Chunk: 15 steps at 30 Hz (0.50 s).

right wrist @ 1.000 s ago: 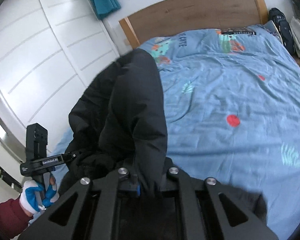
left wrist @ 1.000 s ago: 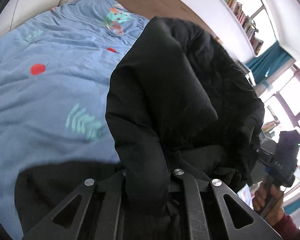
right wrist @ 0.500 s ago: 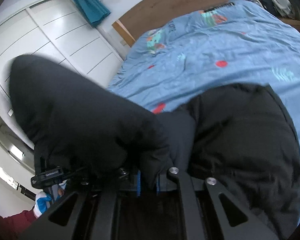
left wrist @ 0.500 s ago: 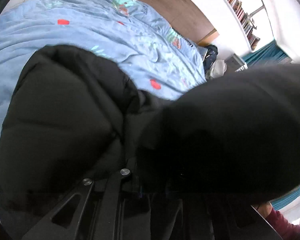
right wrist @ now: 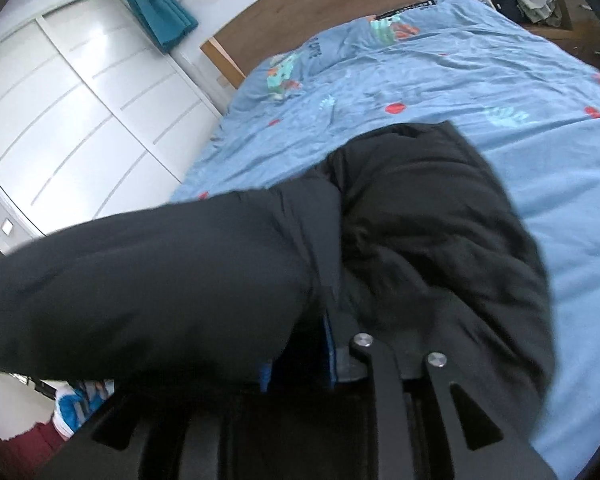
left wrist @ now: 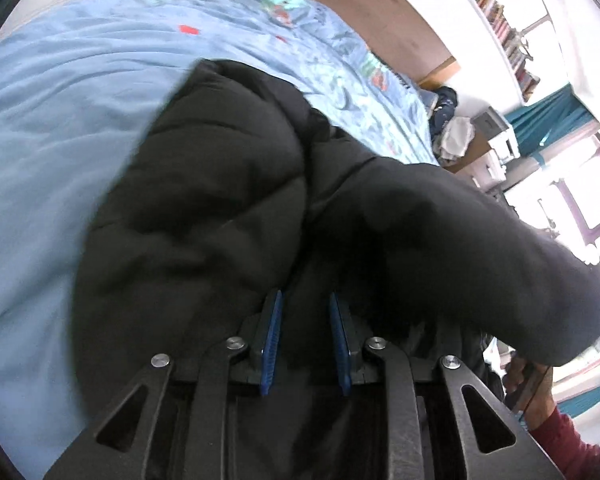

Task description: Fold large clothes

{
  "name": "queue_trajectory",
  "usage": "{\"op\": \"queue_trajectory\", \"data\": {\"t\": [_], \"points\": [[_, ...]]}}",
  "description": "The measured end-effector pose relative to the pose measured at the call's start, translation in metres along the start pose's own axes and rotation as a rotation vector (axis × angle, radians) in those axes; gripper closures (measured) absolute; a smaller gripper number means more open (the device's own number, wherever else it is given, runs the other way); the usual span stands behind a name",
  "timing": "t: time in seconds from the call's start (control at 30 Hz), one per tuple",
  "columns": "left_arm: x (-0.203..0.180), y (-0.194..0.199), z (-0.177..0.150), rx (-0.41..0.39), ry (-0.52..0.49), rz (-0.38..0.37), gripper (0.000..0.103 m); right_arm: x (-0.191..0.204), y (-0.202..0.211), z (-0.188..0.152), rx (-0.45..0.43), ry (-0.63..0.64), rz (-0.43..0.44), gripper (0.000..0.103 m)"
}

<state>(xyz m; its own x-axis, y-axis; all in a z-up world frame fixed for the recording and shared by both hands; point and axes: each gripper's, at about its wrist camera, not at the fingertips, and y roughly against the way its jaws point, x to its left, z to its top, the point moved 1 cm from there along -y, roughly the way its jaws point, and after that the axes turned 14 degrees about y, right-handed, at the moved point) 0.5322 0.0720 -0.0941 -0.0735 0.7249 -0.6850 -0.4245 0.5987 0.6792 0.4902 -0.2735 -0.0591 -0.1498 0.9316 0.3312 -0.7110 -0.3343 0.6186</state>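
Observation:
A black puffer jacket (left wrist: 204,208) lies on the blue bed cover, its far part flat and a thick fold (left wrist: 460,248) bulging over the near right. My left gripper (left wrist: 305,300) is open, blue pads apart, with jacket fabric lying between and under them. In the right wrist view the same jacket (right wrist: 440,220) fills the middle, and a bulky fold (right wrist: 140,292) covers the left side. My right gripper (right wrist: 296,344) is mostly buried under that fold; only its right blue pad (right wrist: 329,344) and a bit of the left pad show, so I cannot tell its state.
The bed (right wrist: 480,72) with its blue patterned cover reaches to a wooden headboard (right wrist: 320,4). White wardrobe doors (right wrist: 80,120) stand to the left. A pile of clothes (left wrist: 448,128) lies beside the bed's far corner. A bookshelf (left wrist: 496,8) runs along the wall.
The jacket was lifted high a second ago; it has come down onto the bed, folded over itself. My left gripper's pads have opened and let go of the fabric.

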Motion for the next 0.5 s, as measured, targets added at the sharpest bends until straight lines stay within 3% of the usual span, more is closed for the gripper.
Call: {"op": "queue_trajectory", "data": {"t": [0.07, 0.33, 0.5], "points": [[0.002, 0.024, -0.004, -0.022, -0.003, 0.059, 0.071, 0.000, 0.019, -0.004, 0.029, 0.002, -0.030, 0.082], [-0.016, 0.087, -0.012, -0.095, -0.034, 0.170, 0.048, 0.010, 0.102, -0.002, 0.088, 0.022, -0.149, 0.082], [-0.046, 0.095, -0.016, -0.125, -0.071, 0.179, 0.041, 0.040, 0.115, 0.020, 0.084, 0.079, -0.162, 0.058]]}}
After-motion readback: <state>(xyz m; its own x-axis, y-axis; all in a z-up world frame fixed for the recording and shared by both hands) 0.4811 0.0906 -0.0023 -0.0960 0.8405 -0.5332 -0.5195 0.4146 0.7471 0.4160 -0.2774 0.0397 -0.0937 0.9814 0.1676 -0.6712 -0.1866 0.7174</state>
